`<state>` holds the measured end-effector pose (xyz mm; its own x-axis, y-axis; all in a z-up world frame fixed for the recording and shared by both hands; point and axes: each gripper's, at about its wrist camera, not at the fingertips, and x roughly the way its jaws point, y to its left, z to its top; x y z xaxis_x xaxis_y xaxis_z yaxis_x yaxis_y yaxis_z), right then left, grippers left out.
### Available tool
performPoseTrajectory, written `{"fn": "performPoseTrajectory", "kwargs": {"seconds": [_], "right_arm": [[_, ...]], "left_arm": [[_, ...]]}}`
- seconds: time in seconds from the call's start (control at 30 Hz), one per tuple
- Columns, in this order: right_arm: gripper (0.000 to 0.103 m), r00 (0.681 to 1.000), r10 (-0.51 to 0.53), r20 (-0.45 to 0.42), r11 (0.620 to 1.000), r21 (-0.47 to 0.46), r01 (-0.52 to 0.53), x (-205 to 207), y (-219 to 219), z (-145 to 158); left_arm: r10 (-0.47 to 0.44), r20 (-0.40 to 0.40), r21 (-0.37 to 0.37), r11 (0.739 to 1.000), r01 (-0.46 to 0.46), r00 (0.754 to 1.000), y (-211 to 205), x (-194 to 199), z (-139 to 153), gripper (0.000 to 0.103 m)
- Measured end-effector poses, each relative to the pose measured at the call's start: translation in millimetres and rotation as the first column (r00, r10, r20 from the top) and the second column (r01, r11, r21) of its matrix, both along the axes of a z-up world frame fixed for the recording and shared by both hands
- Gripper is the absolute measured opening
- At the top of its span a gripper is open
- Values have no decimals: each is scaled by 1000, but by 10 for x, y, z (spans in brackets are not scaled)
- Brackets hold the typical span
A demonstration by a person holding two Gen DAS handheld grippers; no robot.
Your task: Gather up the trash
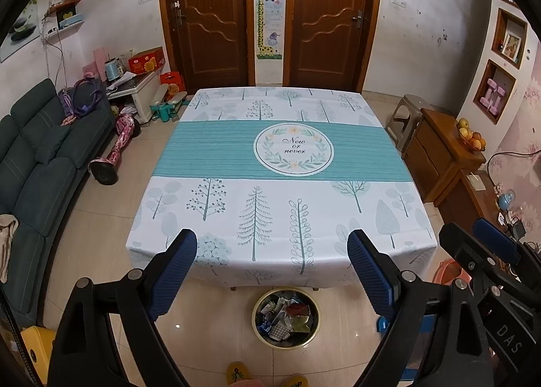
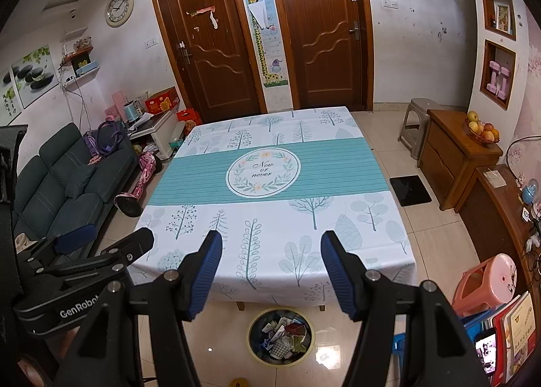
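My left gripper [image 1: 272, 251] and right gripper [image 2: 271, 253] both spread wide, holding nothing, above the table [image 1: 216, 150] near edge. Trash sits in the bin [image 1: 256, 309] on the floor below.

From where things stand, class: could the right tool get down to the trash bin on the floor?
Probably yes. The right tool is open and empty, and the trash bin sits on the floor just in front of the table, below the tool, with nothing visible between them.
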<state>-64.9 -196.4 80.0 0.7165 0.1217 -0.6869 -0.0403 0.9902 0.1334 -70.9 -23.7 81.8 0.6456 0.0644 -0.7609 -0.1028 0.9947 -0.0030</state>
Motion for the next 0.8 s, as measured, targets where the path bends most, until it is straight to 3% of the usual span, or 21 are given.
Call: {"fn": "performPoseTrajectory", "kwargs": {"seconds": [0.8], "right_arm": [[61, 1000, 1, 0, 1000, -1, -1, -9, -1, -11]], "left_arm": [[2, -3, 0, 1000, -2, 1000, -22, 3, -16, 89]]}}
